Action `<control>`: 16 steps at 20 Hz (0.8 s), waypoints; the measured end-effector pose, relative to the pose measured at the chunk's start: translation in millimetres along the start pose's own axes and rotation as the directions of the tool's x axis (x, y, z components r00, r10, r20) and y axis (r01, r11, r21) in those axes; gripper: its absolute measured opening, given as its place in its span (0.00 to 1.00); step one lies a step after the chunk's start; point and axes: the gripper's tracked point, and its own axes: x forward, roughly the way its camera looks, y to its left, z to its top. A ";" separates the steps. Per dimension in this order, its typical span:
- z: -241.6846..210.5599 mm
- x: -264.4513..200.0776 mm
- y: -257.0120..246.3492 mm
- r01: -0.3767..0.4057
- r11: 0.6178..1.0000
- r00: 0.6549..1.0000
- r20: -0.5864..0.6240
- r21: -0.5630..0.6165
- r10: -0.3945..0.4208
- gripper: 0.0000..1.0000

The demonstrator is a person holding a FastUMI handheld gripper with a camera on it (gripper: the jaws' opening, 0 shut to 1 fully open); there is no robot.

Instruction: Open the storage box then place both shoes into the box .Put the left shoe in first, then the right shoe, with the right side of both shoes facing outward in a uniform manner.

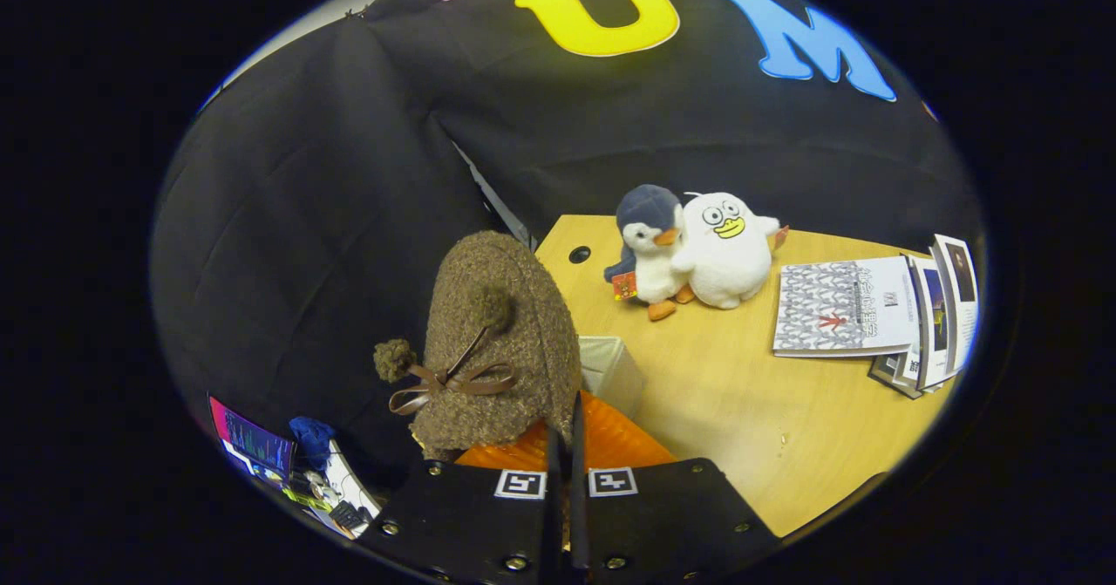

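Shoe (501,341) hangs from your tool (566,445), clamped at its rim, toe pointing up and away; box (610,371) sits just beyond, right.

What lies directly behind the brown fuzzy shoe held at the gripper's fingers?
Behind the brown shoe a white box corner shows on the wooden table; the rest is covered. The gripper appears shut on it.

Wood table (750,428) w/ a cable hole (579,254) nr its back corner. On it: 2 plush toys (693,249) side by side, touching; mags (881,310) stacked beside them; white box (613,369).
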 end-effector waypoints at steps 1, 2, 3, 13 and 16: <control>-1.8 10.1 7.7 -0.004 1.000 1.000 -0.014 -0.008 0.004 0.04; -3.4 19.1 13.4 -0.005 1.000 1.000 -0.028 -0.014 0.005 0.04; -5.7 27.0 18.9 -0.006 1.000 0.999 -0.039 -0.025 0.005 0.04; -34.5 100.3 30.3 0.048 0.994 0.988 -0.142 -0.098 -0.061 0.04; -49.3 116.3 28.8 0.057 0.989 0.978 -0.190 -0.136 -0.083 0.04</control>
